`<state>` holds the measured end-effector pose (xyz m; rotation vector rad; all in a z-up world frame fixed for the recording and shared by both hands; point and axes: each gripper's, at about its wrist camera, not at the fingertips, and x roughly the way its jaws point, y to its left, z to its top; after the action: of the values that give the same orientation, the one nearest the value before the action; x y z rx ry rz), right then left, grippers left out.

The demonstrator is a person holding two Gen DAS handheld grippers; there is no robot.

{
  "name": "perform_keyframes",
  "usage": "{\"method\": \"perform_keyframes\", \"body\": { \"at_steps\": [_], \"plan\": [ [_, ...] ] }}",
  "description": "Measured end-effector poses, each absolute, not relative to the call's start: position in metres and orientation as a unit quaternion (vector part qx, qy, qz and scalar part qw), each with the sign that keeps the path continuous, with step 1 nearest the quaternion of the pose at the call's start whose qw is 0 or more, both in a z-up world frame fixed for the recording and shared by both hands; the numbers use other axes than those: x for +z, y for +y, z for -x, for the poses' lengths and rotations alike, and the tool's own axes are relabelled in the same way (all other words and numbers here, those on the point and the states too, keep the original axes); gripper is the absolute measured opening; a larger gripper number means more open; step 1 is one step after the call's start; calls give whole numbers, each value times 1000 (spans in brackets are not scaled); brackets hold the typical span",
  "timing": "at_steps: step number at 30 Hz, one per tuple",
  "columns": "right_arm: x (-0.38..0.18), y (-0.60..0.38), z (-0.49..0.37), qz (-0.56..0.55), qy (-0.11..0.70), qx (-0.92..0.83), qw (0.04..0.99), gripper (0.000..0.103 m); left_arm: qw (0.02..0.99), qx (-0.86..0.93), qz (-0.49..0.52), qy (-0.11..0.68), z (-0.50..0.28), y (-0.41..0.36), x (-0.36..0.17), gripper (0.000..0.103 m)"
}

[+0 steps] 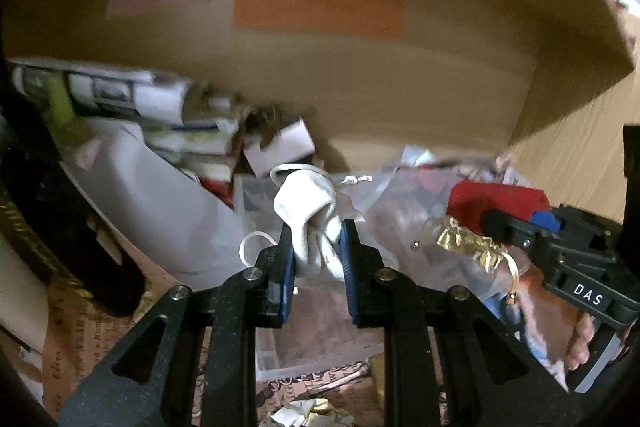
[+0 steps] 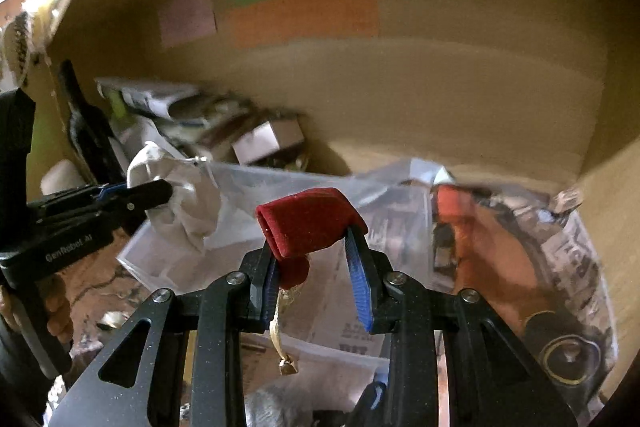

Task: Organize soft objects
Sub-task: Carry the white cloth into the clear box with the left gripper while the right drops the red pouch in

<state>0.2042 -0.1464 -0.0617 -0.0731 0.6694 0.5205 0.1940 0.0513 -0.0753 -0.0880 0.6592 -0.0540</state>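
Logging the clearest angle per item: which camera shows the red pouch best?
The right wrist view: the red pouch sits centred and sharp between the right gripper fingers, its cord hanging below. The left wrist view shows only part of it at the right edge, partly hidden behind that gripper.

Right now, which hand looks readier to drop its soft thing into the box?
Probably the left. The left tool pinches the white pouch squarely between both fingers, while the right tool carries the red pouch draped over its fingertips. Both hover inside the cardboard box.
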Motion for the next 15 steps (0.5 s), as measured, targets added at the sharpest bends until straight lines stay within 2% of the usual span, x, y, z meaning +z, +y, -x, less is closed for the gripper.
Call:
{"method": "perform_keyframes", "body": {
  "at_steps": [10, 12, 13, 14, 15],
  "plan": [
    [-98, -131, -224, 78, 386, 261, 881, 30, 917, -37, 26, 397, -221, 47, -112, 22],
    [-99, -132, -226, 79, 390, 257, 881, 36, 918, -34, 16, 396, -220, 41, -113, 31],
    [-100, -132, -227, 80, 390, 254, 881, 43, 918, -34, 13, 395, -218, 39, -112, 35],
    [-100, -133, -227, 82, 389, 249, 883, 53, 919, -34, 11, 392, -217, 37, -111, 44],
    [-99, -133, -227, 83, 386, 244, 886, 57, 921, -32, 9, 388, -217, 36, -111, 51]
  ]
}}
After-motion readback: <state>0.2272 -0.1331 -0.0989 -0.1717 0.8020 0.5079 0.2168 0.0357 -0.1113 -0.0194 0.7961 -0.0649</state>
